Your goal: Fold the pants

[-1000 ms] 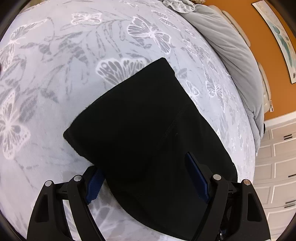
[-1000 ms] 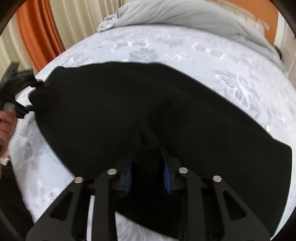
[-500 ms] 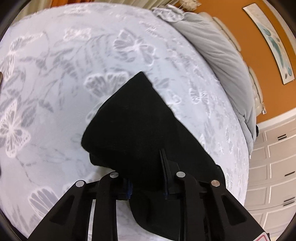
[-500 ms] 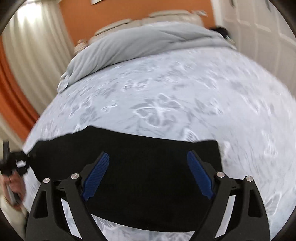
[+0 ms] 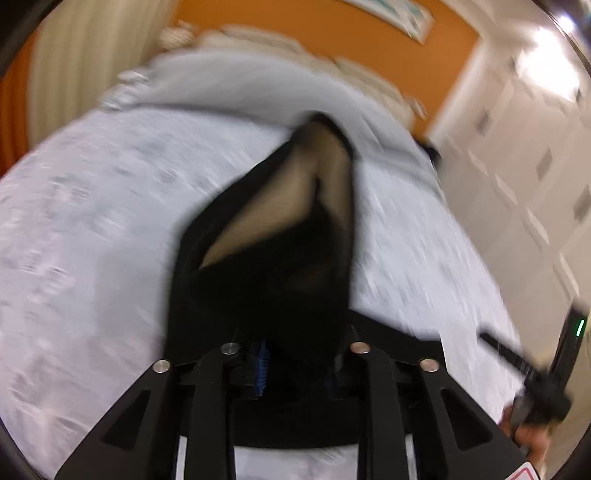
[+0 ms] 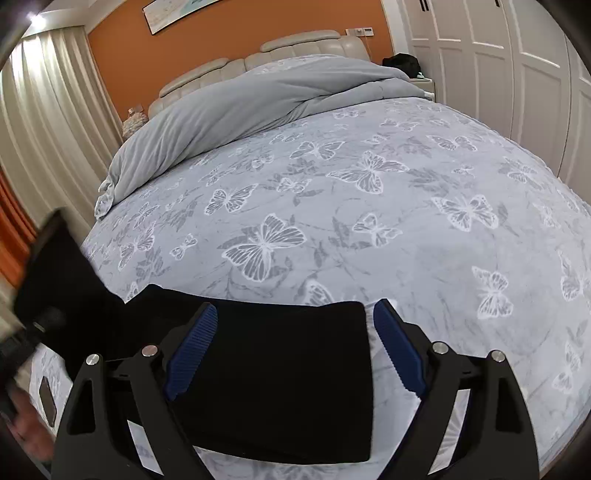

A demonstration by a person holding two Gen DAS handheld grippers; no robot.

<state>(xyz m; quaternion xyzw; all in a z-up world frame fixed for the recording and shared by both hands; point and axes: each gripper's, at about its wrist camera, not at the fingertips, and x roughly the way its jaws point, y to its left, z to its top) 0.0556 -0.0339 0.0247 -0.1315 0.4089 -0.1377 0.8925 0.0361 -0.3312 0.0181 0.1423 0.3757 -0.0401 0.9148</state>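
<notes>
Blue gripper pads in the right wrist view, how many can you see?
2. One blue pad stands left of the folded black pants, the other right of them, both clear of the fabric. None seems hidden.

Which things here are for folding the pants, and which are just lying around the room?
For the job:
black pants
left hand-held gripper, jaws opening, pants between them
right hand-held gripper, open
bed, where they lie

Just lying about:
grey duvet
curtains
wardrobe doors
wall picture
</notes>
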